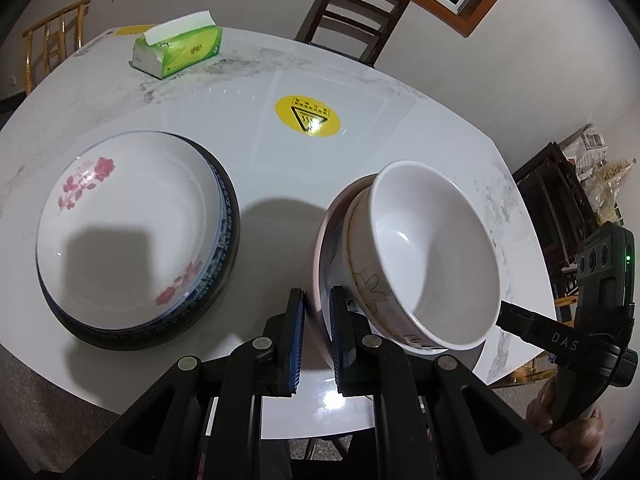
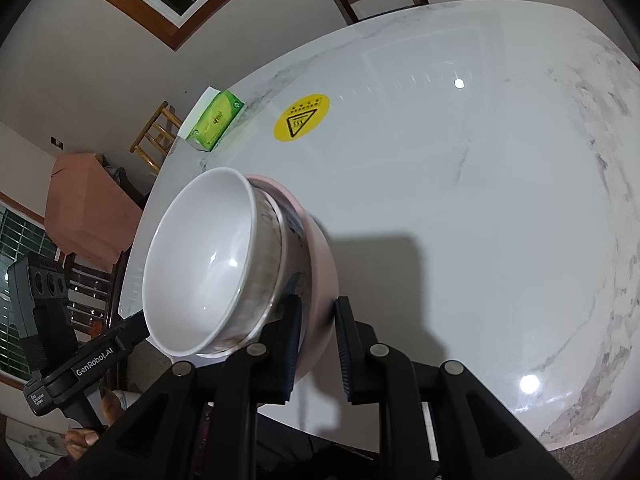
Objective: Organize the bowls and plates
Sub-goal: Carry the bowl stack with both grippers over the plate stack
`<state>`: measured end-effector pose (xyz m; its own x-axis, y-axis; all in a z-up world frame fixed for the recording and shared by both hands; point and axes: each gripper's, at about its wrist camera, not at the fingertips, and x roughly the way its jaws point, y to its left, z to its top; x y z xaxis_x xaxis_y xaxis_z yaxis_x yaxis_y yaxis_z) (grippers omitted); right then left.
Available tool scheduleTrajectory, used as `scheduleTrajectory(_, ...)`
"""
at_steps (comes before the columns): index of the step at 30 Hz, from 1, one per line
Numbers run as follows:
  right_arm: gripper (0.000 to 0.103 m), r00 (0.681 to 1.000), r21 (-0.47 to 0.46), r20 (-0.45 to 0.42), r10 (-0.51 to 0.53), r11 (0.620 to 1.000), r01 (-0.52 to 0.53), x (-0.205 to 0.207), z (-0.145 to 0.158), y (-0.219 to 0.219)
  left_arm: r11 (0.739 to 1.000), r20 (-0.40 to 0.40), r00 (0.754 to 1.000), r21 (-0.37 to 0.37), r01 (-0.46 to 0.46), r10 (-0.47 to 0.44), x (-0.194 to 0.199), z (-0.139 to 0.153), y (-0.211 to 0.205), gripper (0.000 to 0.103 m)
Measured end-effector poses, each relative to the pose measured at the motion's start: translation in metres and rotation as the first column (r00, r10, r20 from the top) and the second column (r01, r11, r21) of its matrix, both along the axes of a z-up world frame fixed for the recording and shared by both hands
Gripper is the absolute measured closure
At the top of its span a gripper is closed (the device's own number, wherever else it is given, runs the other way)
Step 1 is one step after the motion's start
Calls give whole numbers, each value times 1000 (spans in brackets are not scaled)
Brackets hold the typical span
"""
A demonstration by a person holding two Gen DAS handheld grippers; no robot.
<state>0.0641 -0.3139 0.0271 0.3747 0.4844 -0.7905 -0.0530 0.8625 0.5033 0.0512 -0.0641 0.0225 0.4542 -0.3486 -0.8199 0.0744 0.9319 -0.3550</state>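
Only the left view shows the plate stack [image 1: 136, 236] beside the nested bowls [image 1: 424, 256]

Nested bowls tilted at the near edge, plates stacked to the left

A stack of three nested bowls [image 1: 420, 264] tips on its side: a plain white bowl [image 2: 200, 264] sits inside a patterned one with a flower outline, inside a pink outer bowl [image 2: 320, 280]. Well apart on the bench [image 1: 400, 128], a stack of plates [image 1: 136, 236] lies flat, a white plate with pink roses [image 1: 120, 224] on top, blue-patterned and black rims beneath.
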Motion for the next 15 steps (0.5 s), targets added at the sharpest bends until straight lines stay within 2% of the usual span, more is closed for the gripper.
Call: scheduleTrajectory(15,85,999,35,22,44,998,-45,15,21,32,998,50,996,-2,-67,67,1,29,33,93)
